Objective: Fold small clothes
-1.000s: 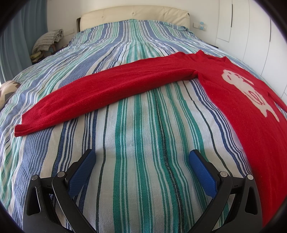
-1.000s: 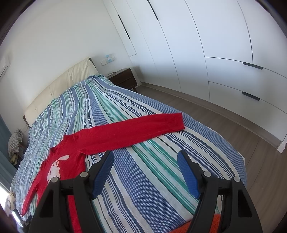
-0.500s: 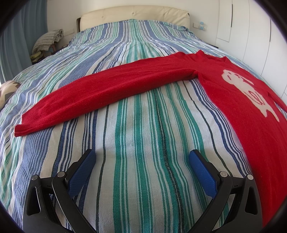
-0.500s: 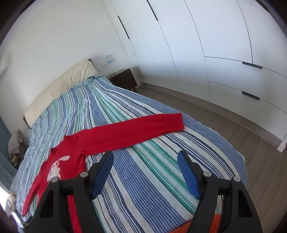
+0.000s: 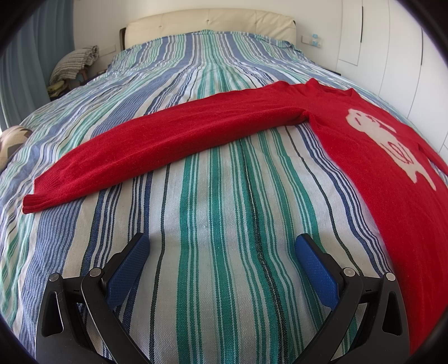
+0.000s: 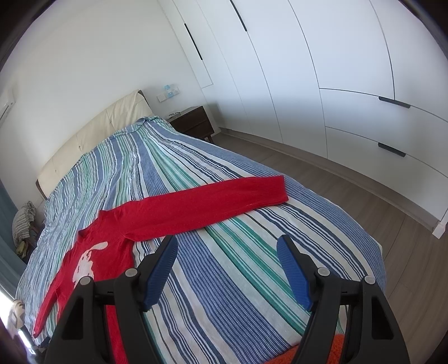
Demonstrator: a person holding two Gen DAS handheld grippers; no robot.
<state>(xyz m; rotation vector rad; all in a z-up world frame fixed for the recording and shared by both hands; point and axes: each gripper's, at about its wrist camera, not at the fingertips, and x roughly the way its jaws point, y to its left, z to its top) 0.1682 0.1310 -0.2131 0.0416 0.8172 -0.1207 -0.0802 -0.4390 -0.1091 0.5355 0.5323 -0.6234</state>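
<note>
One knit red sweater (image 5: 173, 140), flat, striped woven bedspread (image 5: 218, 212)

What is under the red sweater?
The red sweater lies flat on the striped bedspread, which shows all around it. Whatever else might be beneath the sweater is covered.

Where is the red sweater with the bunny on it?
The red sweater lies flat on the striped bedspread, sleeves spread wide, ahead of both open grippers and short of the cream headboard.
</note>
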